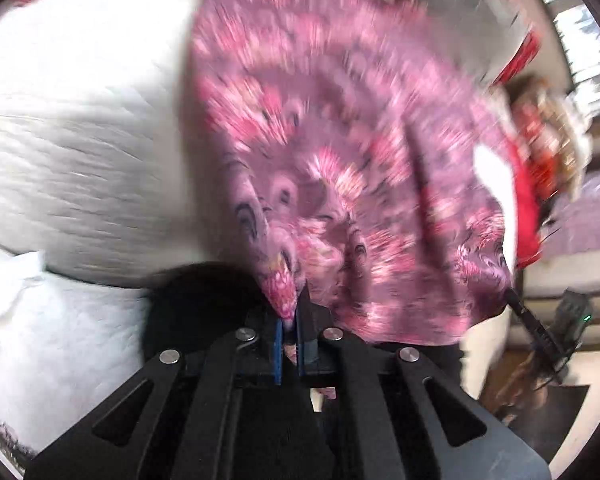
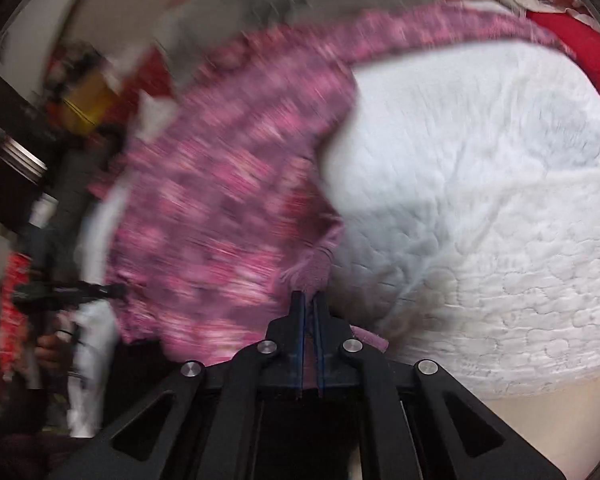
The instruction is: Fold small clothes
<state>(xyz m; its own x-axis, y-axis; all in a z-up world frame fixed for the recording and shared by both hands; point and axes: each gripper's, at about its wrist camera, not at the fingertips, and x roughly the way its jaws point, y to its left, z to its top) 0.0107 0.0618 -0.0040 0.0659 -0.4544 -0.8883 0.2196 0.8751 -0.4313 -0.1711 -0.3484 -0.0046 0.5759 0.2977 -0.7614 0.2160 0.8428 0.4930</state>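
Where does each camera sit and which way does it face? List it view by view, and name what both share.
Left wrist: sits on the left gripper, looking along its fingers down at the pink patterned cloth on the white quilt; the jaws pinch a cloth corner.
Right wrist: sits on the right gripper, looking down at the same cloth and quilt; its jaws pinch a fringed edge, and the other gripper shows blurred at left.
Shared: cloth and quilt.
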